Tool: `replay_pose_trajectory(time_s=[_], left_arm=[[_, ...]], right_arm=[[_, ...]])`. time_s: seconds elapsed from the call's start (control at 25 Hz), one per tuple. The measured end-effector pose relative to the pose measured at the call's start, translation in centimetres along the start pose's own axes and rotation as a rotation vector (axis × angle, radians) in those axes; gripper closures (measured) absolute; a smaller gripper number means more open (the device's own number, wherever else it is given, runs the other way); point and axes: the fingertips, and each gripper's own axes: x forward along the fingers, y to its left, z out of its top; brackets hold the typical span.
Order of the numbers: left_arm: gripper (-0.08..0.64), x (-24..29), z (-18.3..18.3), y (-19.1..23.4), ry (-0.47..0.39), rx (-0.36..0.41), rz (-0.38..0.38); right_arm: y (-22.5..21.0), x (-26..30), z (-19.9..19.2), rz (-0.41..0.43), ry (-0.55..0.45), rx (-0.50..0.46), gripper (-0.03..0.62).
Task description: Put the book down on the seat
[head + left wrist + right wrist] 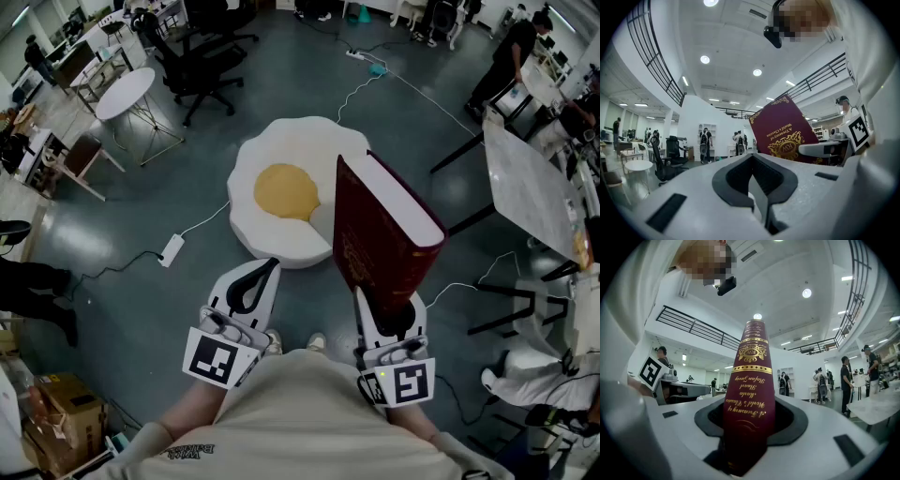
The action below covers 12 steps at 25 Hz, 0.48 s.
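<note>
We hold the book (382, 225) in the right gripper (384, 317). It rises straight out of the jaws and stands on end, its spine facing back along the gripper and its page edges turned away. The jaws are clamped on the lower end of the maroon volume, one on each cover, and stand wide to take its thickness. The seat (281, 159), a white cushion shaped like a fried egg with a yellow yolk, lies on the floor ahead of both grippers. The book is in the air, on the near right side of the seat, and does not touch it.

In the left gripper view, gilt lettering on the front cover reads "A Treasury of World's Classics" beside a crest with the letters "RW". The right gripper view shows the same title in script along the spine, with the crest between gold bands. The other lines of script there are too ornate for us to read.

The left gripper (758, 197) is just to the left of the right one. Its jaws are closed together with nothing between them.
</note>
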Motion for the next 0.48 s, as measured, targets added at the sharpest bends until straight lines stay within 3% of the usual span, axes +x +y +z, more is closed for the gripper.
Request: replay_pose_trajectory(time_s=[0.48], left_arm=[[0.555, -0.1, -1.1, -0.6, 0.035, -0.013, -0.008]], right_arm=[[-0.7, -0.5, -0.5, -0.014, 0.005, 0.042, 0.390]])
